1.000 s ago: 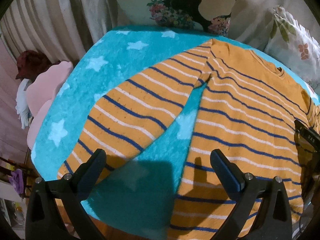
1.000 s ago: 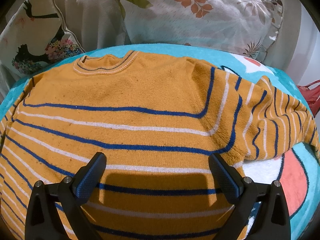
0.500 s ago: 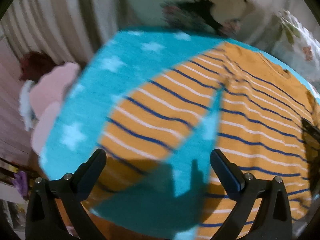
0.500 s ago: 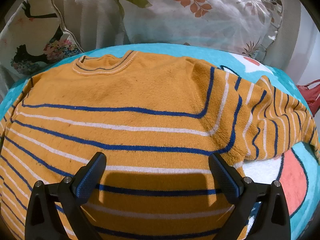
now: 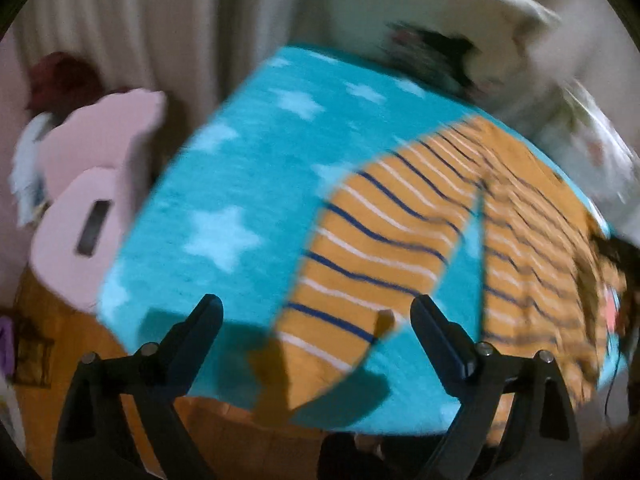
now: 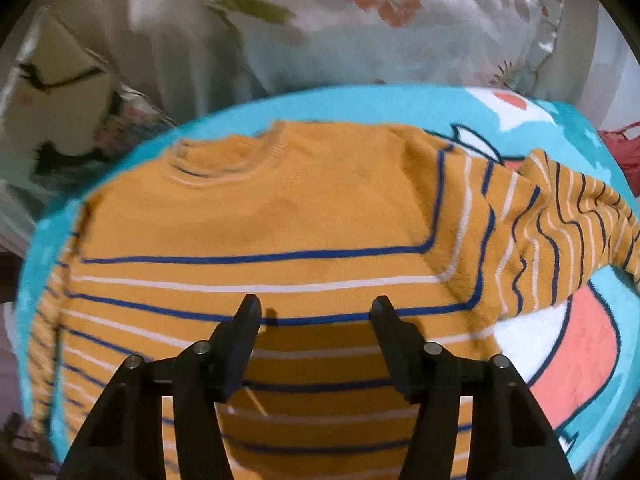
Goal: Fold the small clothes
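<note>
An orange sweater (image 6: pixel 280 224) with blue and white stripes was laid flat, front up, on a turquoise blanket (image 5: pixel 240 184) printed with pale stars. Its collar (image 6: pixel 224 164) was turned toward the pillows, and one sleeve (image 5: pixel 372 248) was spread out at an angle from the body, with a wedge of blanket showing between the two. The other sleeve (image 6: pixel 576 224) was seen bunched and wrinkled at the far side of the garment.

The left gripper (image 5: pixel 316 320) was held above the cuff end of the spread sleeve, its jaws set wide apart and nothing caught between them; that view was blurred. The right gripper (image 6: pixel 316 312) was held over the sweater's striped chest, its jaws partly drawn in but a clear gap left, with no cloth pinched.

A floral pillow (image 6: pixel 400 28) was propped behind the blanket, and a pink object (image 5: pixel 100 184) was seen beside the blanket's edge.
</note>
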`<state>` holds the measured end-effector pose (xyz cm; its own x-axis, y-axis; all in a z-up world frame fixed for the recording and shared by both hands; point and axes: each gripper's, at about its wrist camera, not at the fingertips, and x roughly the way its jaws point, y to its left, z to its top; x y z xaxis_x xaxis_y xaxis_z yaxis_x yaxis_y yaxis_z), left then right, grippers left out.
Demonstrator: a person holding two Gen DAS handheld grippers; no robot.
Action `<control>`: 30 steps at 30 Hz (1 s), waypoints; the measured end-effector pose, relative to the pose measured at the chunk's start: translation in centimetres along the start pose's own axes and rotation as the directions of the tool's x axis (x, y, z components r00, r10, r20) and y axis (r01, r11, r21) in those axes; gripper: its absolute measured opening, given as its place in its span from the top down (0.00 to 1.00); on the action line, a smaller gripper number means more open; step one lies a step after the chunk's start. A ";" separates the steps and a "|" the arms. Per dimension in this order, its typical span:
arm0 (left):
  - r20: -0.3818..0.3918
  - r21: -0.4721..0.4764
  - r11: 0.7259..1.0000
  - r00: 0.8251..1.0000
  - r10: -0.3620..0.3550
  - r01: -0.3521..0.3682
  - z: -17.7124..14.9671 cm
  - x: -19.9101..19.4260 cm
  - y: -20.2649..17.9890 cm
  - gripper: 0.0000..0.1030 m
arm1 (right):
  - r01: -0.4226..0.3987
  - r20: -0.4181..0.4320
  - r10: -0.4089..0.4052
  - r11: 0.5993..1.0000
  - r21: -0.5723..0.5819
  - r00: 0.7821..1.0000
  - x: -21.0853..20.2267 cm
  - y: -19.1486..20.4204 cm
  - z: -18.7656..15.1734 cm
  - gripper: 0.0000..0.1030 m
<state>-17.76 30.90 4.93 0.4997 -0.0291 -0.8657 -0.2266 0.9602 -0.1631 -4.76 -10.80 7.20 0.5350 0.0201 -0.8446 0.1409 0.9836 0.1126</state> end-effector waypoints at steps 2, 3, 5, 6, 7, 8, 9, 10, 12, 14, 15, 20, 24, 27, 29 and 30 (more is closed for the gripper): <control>-0.028 0.083 0.996 0.999 -0.029 0.031 -0.6 0.9 -1.8 0.08 | 0.006 0.012 -0.005 0.999 -0.050 1.000 -0.8 1.6 -0.6 0.39; -0.043 0.126 0.992 0.999 -0.018 0.023 -0.8 1.6 -2.7 0.10 | 0.002 0.006 -0.002 0.998 -0.064 1.000 -1.0 2.1 -0.8 0.39; -0.059 0.189 0.981 0.997 0.046 -0.034 -1.1 2.8 -3.7 0.29 | -0.016 -0.019 0.015 0.996 -0.084 1.000 -0.9 3.0 -1.5 0.39; -0.071 0.208 0.976 0.994 0.086 -0.070 -1.0 3.7 -4.0 0.54 | -0.025 -0.035 0.022 0.996 -0.088 0.999 -0.7 3.4 -1.9 0.39; -0.055 0.229 0.964 0.987 0.153 -0.137 -0.7 4.2 -4.2 0.67 | -0.027 -0.043 0.023 0.996 -0.089 0.999 -0.7 3.6 -2.1 0.39; -0.049 0.218 0.967 0.988 0.148 -0.134 -0.2 4.0 -4.0 0.78 | -0.024 -0.052 0.019 0.995 -0.092 0.998 -0.6 3.7 -2.5 0.39; -0.061 0.165 0.980 0.991 0.122 -0.111 0.7 3.8 -3.1 0.88 | -0.023 -0.060 0.018 0.995 -0.094 0.998 -0.5 3.9 -2.7 0.39; -0.061 0.118 0.989 0.993 0.099 -0.091 1.3 3.4 -2.2 0.88 | -0.029 -0.067 0.023 0.995 -0.097 0.997 -0.6 4.0 -3.0 0.39; -0.023 -0.022 0.999 0.999 0.036 -0.037 3.4 2.0 0.9 0.89 | -0.037 -0.077 0.028 0.993 -0.108 0.997 -0.7 4.2 -3.6 0.40; 0.017 -0.131 0.991 0.999 0.035 -0.032 5.5 0.8 4.1 0.89 | -0.044 -0.081 0.034 0.992 -0.121 0.996 -1.1 4.3 -4.1 0.47; 0.036 -0.172 0.985 0.999 0.034 -0.028 6.3 0.3 5.4 0.89 | -0.051 -0.085 0.040 0.991 -0.126 0.996 -1.2 4.3 -4.3 0.51; 0.054 -0.274 0.961 0.998 0.040 -0.023 10.6 -0.7 9.9 0.89 | -0.075 -0.101 0.062 0.988 -0.137 0.993 -1.5 4.0 -4.9 0.57; 0.055 -0.224 0.974 0.998 -0.007 0.019 11.0 -1.2 7.0 0.89 | -0.081 -0.112 0.064 0.986 -0.146 0.992 -1.4 3.8 -5.5 0.58; 0.054 -0.196 0.976 0.995 -0.087 0.096 10.9 -1.4 4.2 0.89 | -0.084 -0.112 0.068 0.986 -0.146 0.991 -1.5 3.3 -5.8 0.58; 0.039 -0.181 0.967 0.984 -0.173 0.177 10.6 -1.4 1.0 0.89 | -0.093 -0.111 0.079 0.987 -0.132 0.991 -1.7 2.5 -5.8 0.58; 0.027 -0.171 0.959 0.974 -0.224 0.225 10.4 -1.4 -0.9 0.89 | -0.097 -0.111 0.083 0.987 -0.125 0.990 -1.8 2.1 -5.7 0.58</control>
<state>-9.53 32.94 11.22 0.5600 -0.2360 -0.7942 -0.2478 0.8670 -0.4323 -10.17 -7.74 5.98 0.4495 0.1217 -0.8850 -0.0172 0.9917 0.1276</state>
